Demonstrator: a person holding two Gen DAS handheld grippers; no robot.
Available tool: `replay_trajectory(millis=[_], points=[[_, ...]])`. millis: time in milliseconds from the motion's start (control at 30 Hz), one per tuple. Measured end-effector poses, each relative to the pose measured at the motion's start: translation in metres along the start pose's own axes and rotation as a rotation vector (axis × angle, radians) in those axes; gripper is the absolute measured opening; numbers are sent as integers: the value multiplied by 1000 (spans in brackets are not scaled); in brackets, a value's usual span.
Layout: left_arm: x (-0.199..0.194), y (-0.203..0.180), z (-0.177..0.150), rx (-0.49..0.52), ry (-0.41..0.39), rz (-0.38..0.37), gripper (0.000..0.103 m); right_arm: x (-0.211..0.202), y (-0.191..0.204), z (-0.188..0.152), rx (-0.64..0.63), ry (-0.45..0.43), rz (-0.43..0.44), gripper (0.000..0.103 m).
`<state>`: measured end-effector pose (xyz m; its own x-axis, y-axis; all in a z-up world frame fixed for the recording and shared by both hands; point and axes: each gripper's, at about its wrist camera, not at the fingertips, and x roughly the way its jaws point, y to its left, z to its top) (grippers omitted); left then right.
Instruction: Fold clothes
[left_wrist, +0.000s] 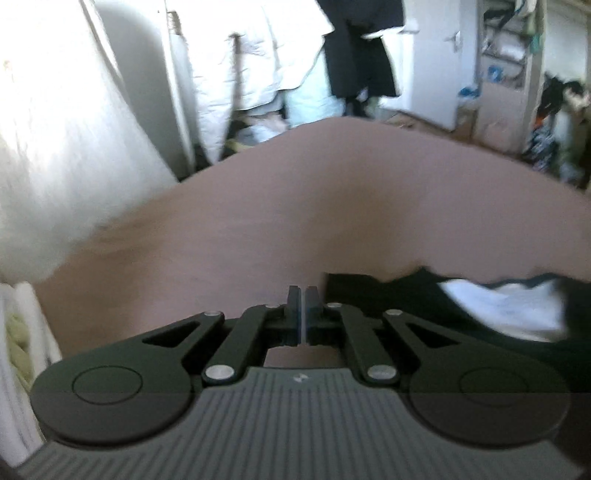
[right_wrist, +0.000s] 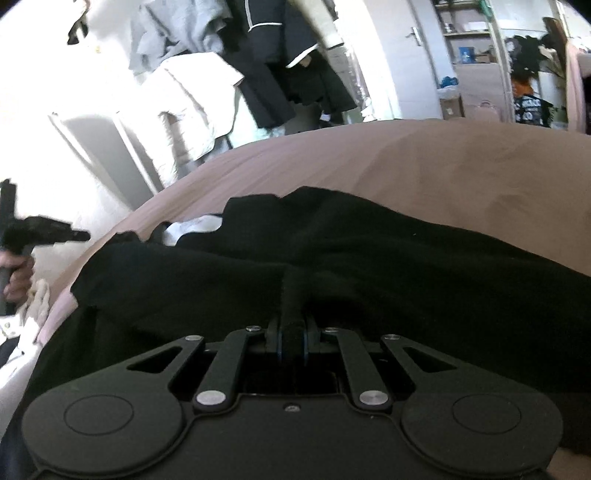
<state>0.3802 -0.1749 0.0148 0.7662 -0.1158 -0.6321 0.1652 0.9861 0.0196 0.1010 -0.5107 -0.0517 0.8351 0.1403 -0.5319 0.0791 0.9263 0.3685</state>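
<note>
A black garment (right_wrist: 369, 251) lies crumpled on the pink bed (right_wrist: 424, 162), with a white patch (right_wrist: 199, 225) showing at its far left end. My right gripper (right_wrist: 293, 325) is shut on a bunched fold of this black cloth, which rises between the fingers. In the left wrist view my left gripper (left_wrist: 303, 295) is shut with nothing between its fingers, hovering over the bare pink bed (left_wrist: 295, 206). The black garment (left_wrist: 461, 332) with its white patch (left_wrist: 506, 306) lies to the right of it. The left gripper (right_wrist: 79, 235) also shows at the far left of the right wrist view, held by a hand (right_wrist: 16, 273).
White bedding or a curtain (left_wrist: 62, 140) hangs at the left. Dark and pale clothes (right_wrist: 280, 62) hang beyond the bed. Shelves with clutter (right_wrist: 465, 55) and a door stand at the back right. A pale knitted item (right_wrist: 38, 299) lies by the bed's left edge.
</note>
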Motion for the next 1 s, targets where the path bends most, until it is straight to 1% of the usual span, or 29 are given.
replay_trajectory(millis=[67, 133, 200, 233, 267, 333, 367, 400, 433, 467, 500, 633, 733, 800, 833, 867, 933, 967, 1000], points=[[-6, -10, -12, 15, 13, -42, 4, 0, 1, 0, -7, -8, -8, 11], [1, -25, -26, 78, 59, -22, 5, 1, 7, 0, -40, -9, -31, 11], [10, -40, -41, 148, 108, 9, 5, 0, 20, 6, -114, -9, -70, 11], [15, -43, -46, 171, 127, 37, 8, -3, 27, 12, -155, -14, -89, 11], [19, -43, -49, 187, 145, 71, 8, -12, 36, 23, -203, -40, -94, 11], [29, -43, -57, 220, 179, 140, 8, -33, 42, 42, -242, -147, -36, 10], [34, -43, -61, 237, 196, 174, 8, -38, 40, 49, -234, -180, -35, 17], [38, -43, -65, 253, 214, 208, 8, -37, 34, 51, -208, -185, -84, 23], [43, -43, -69, 269, 231, 243, 8, -35, 28, 54, -180, -188, -136, 26], [48, -42, -72, 286, 248, 277, 8, -33, 20, 52, -153, -176, -189, 26], [49, -39, -75, 279, 249, 283, 8, -30, 11, 49, -131, -158, -236, 26], [43, -28, -76, 242, 222, 255, 9, -32, -15, 44, -44, -84, -400, 26], [37, -27, -74, 217, 211, 224, 9, -50, -20, 48, 62, 1, -467, 32], [32, -33, -71, 213, 192, 195, 10, -72, -26, 43, 168, 44, -429, 42], [29, -37, -70, 219, 181, 188, 12, -83, -29, 41, 221, 65, -407, 54], [24, -41, -68, 225, 168, 177, 14, -93, -33, 37, 283, 85, -381, 62], [14, -52, -64, 238, 144, 146, 17, -113, -44, 22, 422, 104, -337, 67], [9, -58, -62, 248, 131, 130, 18, -123, -49, 9, 499, 103, -330, 68], [3, -66, -60, 257, 120, 96, 27, -130, -55, -2, 557, 102, -334, 68]])
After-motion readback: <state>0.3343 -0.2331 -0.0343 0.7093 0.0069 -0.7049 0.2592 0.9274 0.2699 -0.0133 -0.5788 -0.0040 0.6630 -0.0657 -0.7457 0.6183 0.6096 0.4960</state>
